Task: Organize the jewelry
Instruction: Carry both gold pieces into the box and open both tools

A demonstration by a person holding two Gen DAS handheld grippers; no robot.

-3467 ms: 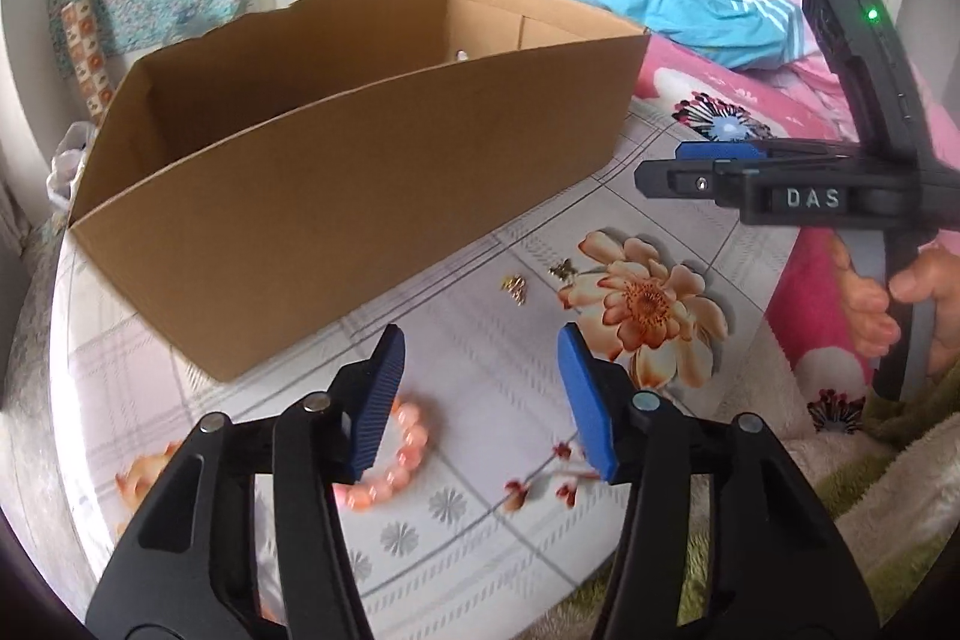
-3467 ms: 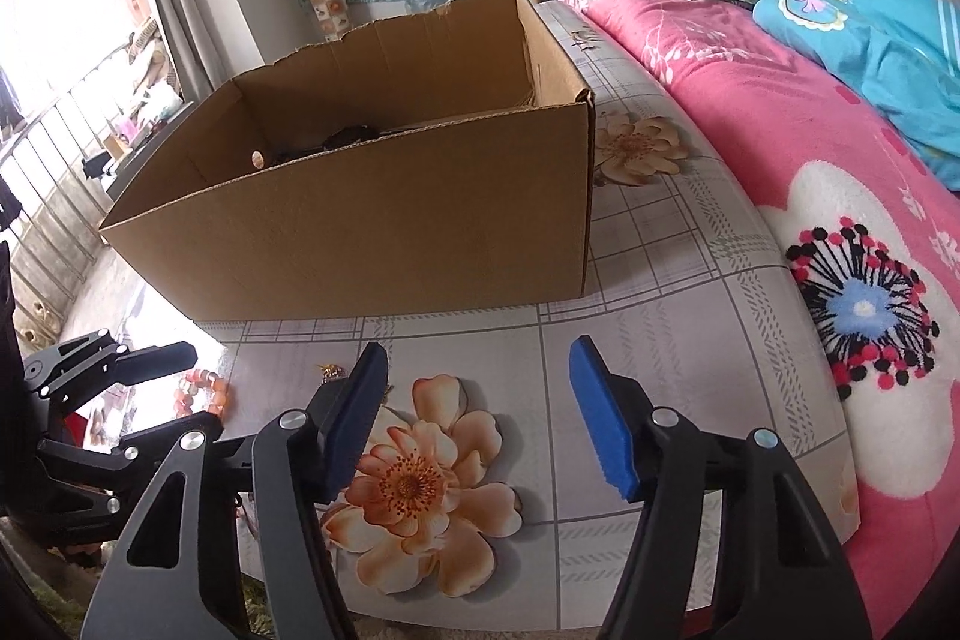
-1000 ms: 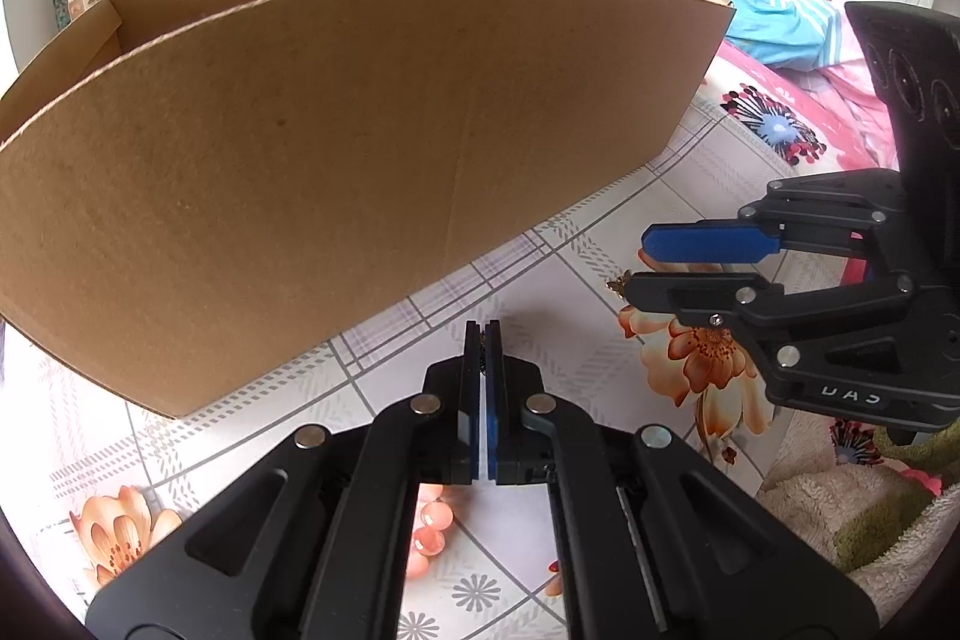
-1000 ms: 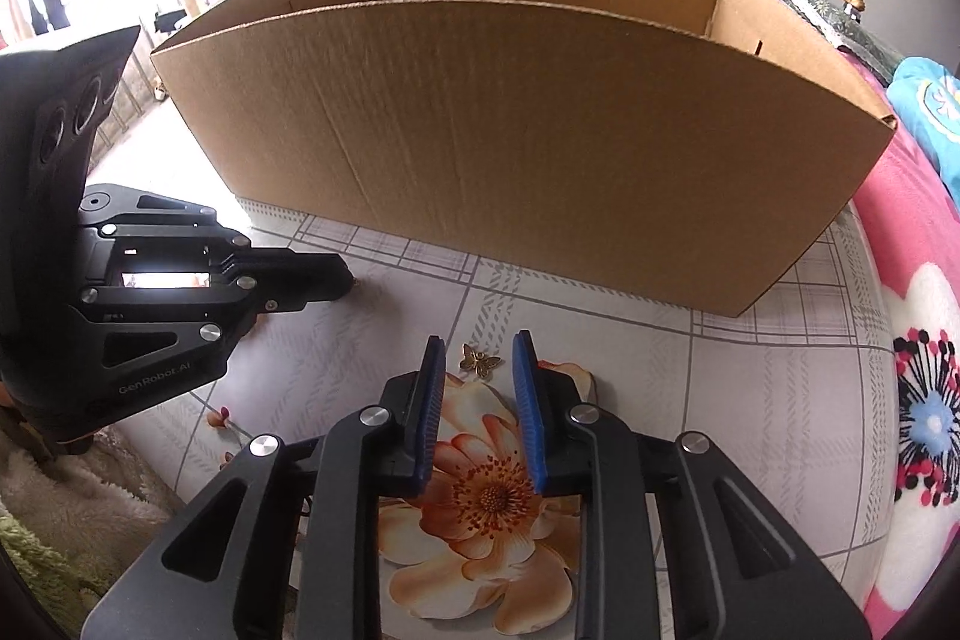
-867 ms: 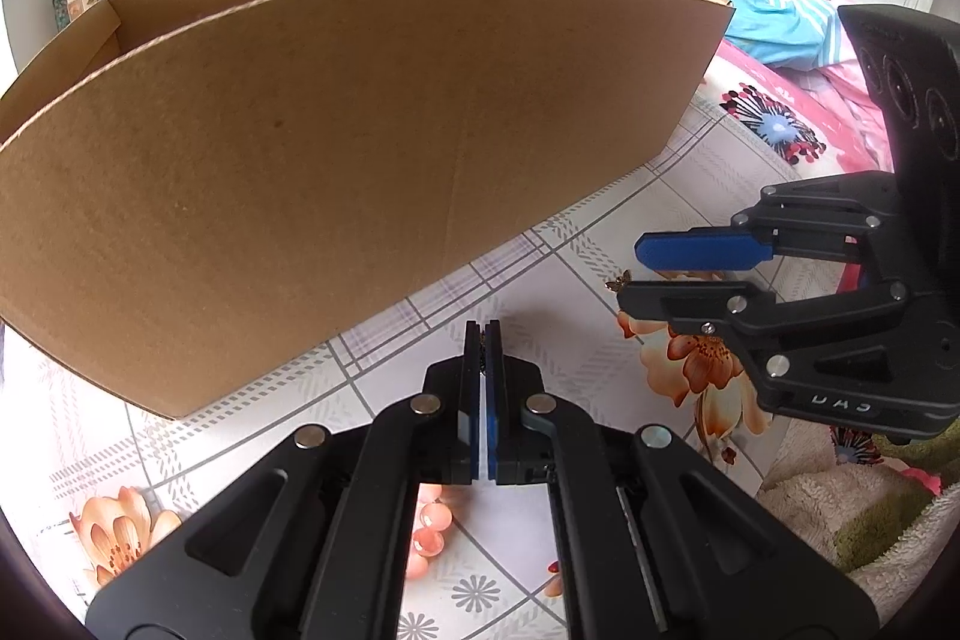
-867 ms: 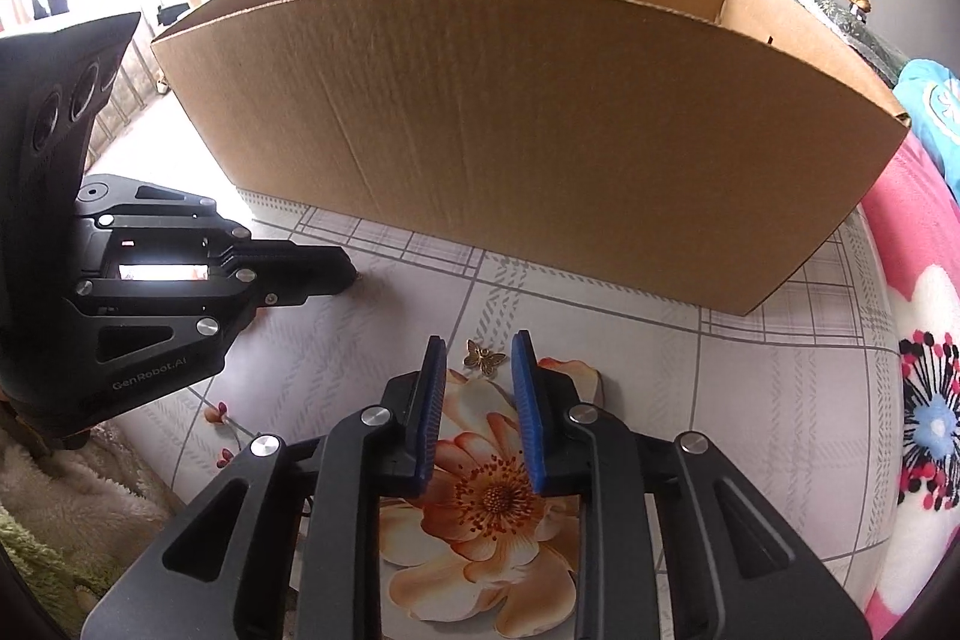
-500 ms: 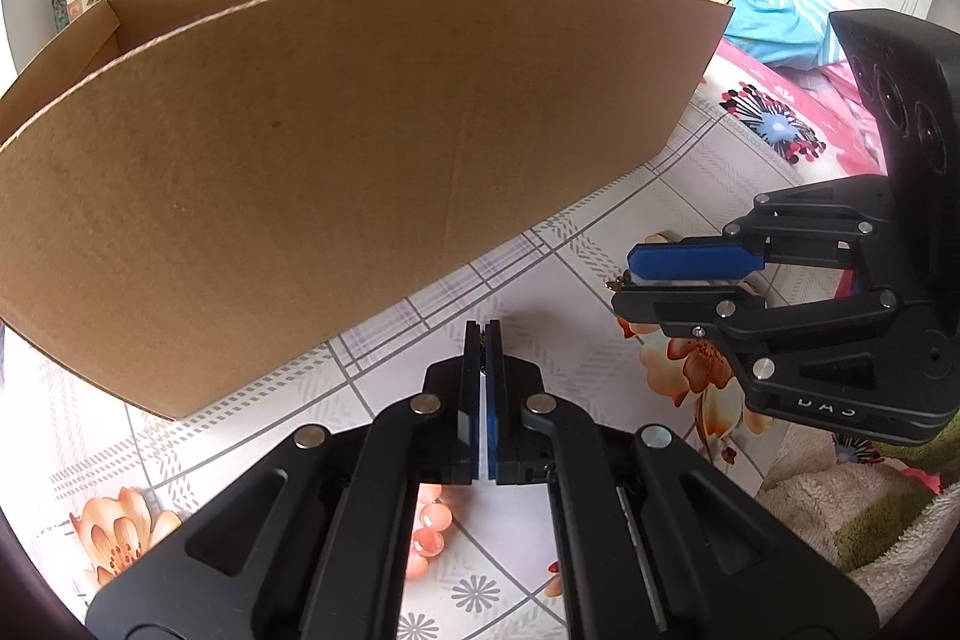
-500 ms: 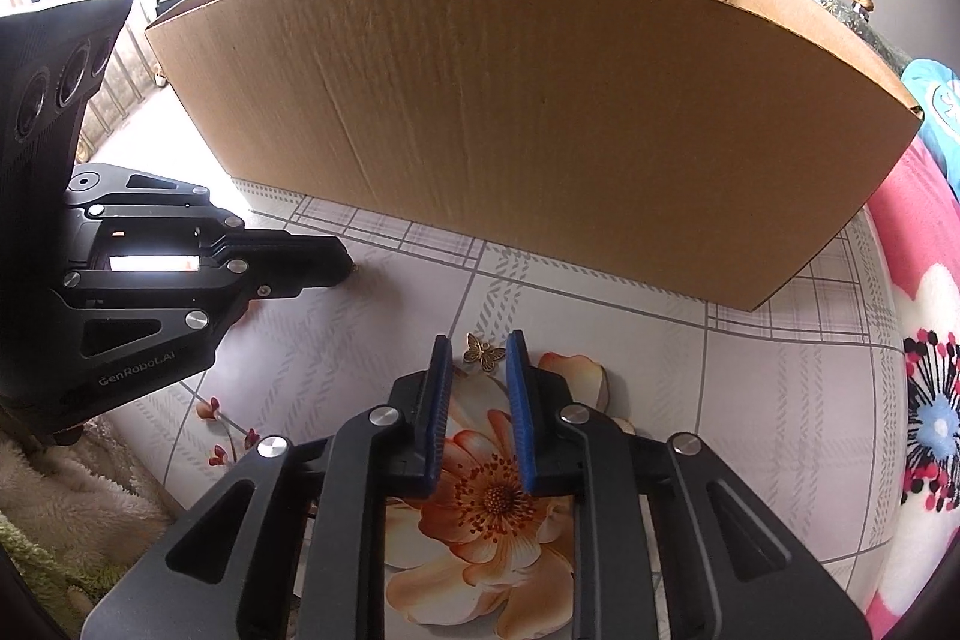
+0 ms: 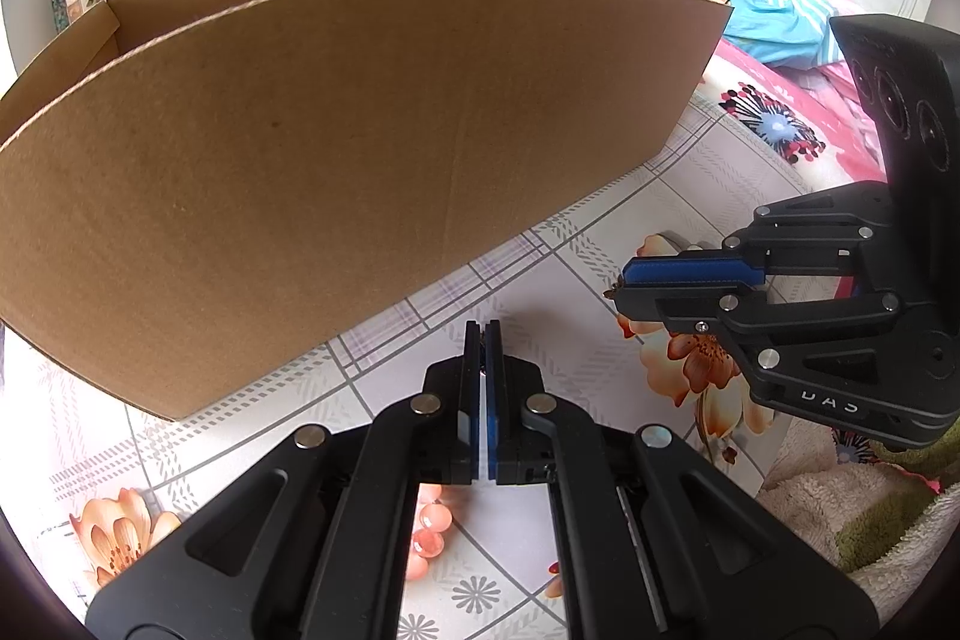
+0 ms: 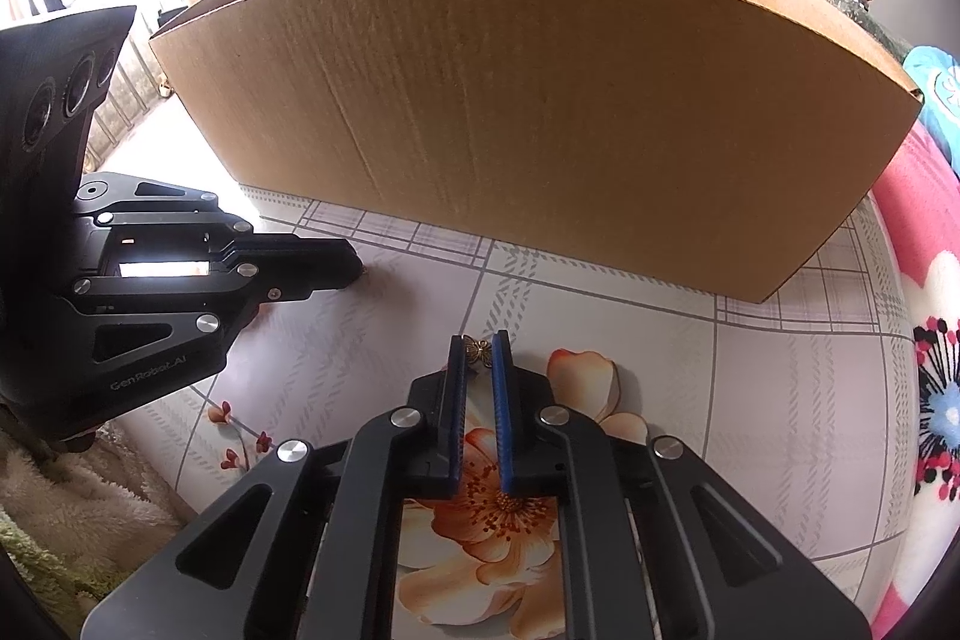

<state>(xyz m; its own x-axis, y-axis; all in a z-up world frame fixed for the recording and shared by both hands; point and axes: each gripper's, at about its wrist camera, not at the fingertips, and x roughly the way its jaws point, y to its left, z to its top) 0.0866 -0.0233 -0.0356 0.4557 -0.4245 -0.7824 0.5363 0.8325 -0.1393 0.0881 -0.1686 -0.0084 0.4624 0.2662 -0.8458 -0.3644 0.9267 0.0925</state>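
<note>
The right gripper [image 10: 477,349] sat low over the white floral bedsheet [image 10: 780,400], its blue pads nipped onto a small gold butterfly-shaped earring [image 10: 478,350] at the very tips. The grip looked deliberate: a piece that flat and tiny can only be caught at the pad ends, with the fingers angled steeply down to the cloth. At twelve o'clock from it stood the large open brown cardboard box [image 10: 540,112], presumably where the jewelry is meant to go.

The left gripper [image 9: 483,334] was pressed fully together, with something small and dark just visible between its pad tips; what it was could not be told. It waited at about nine o'clock of the right tool, probably so both pieces could be carried to the box together. A pink beaded bracelet [image 9: 429,526] lay on the sheet beneath its frame, at six o'clock of its fingertips, not yet collected.

Against the frame from a second before, the right jaws had just been closing, the gap around the butterfly narrowing until the pads met it. The left gripper had kept its clamp and position unchanged. Several seconds back, both tools stood wide and farther from the box.
</note>
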